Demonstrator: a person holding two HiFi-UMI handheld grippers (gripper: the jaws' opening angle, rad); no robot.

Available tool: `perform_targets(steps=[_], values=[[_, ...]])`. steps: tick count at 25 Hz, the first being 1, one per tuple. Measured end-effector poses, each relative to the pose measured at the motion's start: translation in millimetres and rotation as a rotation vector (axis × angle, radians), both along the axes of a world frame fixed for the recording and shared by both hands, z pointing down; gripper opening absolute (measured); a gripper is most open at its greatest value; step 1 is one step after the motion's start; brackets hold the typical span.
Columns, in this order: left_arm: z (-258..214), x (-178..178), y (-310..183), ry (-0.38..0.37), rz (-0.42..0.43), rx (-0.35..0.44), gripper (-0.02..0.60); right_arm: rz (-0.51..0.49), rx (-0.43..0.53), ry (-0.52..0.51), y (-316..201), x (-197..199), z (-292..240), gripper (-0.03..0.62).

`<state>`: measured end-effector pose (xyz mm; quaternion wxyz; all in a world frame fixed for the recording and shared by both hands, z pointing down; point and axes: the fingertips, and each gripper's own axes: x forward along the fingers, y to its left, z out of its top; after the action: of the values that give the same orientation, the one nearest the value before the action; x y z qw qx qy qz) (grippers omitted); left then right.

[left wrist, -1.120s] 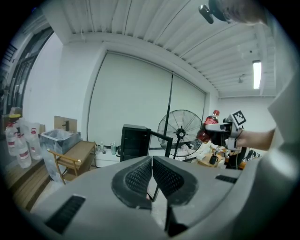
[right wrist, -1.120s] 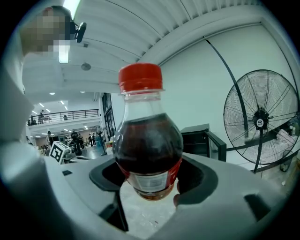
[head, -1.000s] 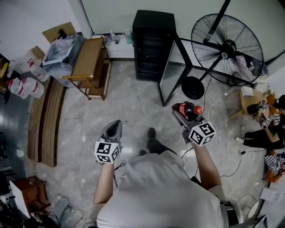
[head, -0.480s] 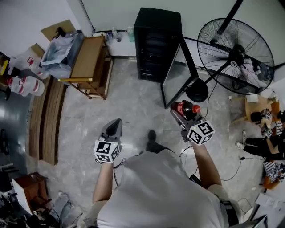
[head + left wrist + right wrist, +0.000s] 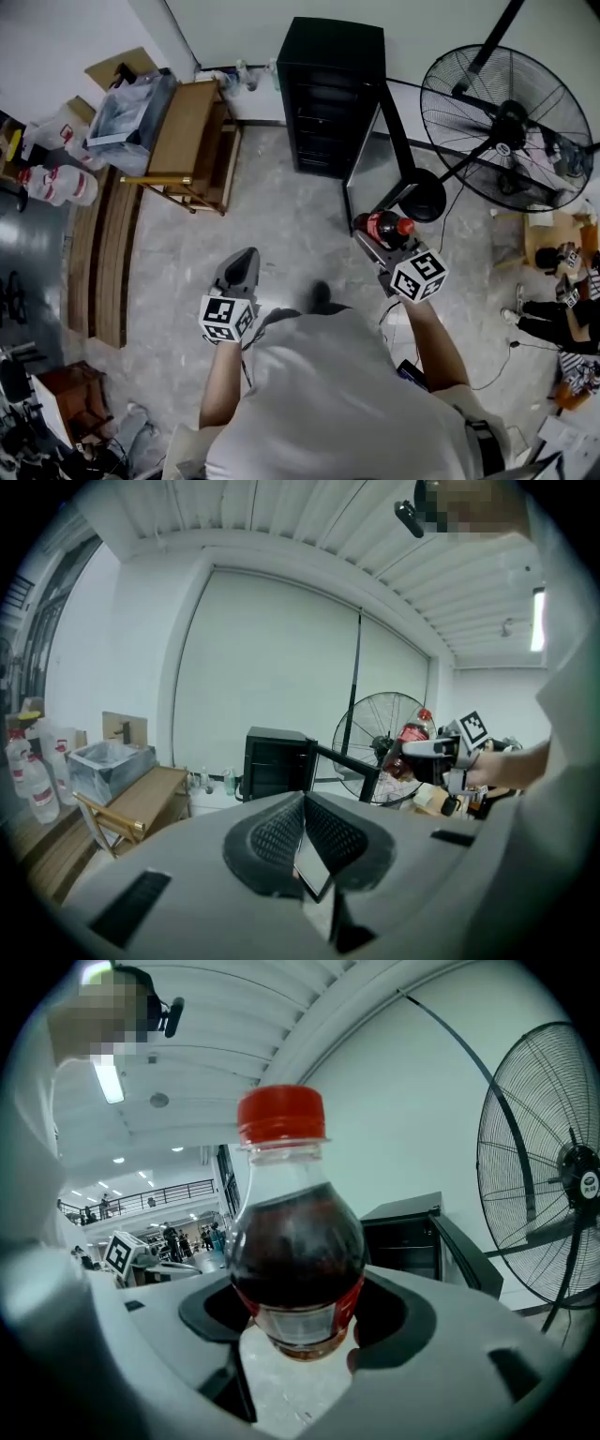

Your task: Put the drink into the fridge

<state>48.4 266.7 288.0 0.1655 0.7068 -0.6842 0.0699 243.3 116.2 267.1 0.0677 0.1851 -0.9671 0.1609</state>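
The drink is a cola bottle [image 5: 378,226] with a red cap; it fills the middle of the right gripper view [image 5: 295,1241]. My right gripper [image 5: 373,236] is shut on the bottle's lower body and holds it upright, a short way in front of the fridge door [image 5: 372,173]. That glass door stands open on the black fridge [image 5: 333,84], which is against the far wall. My left gripper [image 5: 244,264] hangs over bare floor to the left. Its pads meet at the tip [image 5: 306,799] with nothing between them.
A large floor fan [image 5: 506,112] stands right of the fridge, its base [image 5: 419,197] beside the open door. A wooden table [image 5: 183,122] with a bin is at the far left, near water jugs [image 5: 56,183]. People and clutter sit at the right edge [image 5: 553,281].
Both grippers and the person have moved forward across the floor toward the fridge. The bottle stays gripped and now sits close to the open door's lower edge.
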Motion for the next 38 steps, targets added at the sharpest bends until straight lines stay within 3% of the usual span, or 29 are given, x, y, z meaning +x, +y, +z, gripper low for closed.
perform_targets(steps=[14, 38], values=[[2.4, -19.0, -68.5, 0.003, 0.070, -0.004, 0.009, 0.042, -0.026, 0.011, -43.6, -18.3, 12.7, 0.307], [26.3, -184.1, -213.4, 0.025, 0.435, -0.046, 0.009, 0.382, -0.048, 0.032, -117.3, -154.7, 23.3, 0.307]])
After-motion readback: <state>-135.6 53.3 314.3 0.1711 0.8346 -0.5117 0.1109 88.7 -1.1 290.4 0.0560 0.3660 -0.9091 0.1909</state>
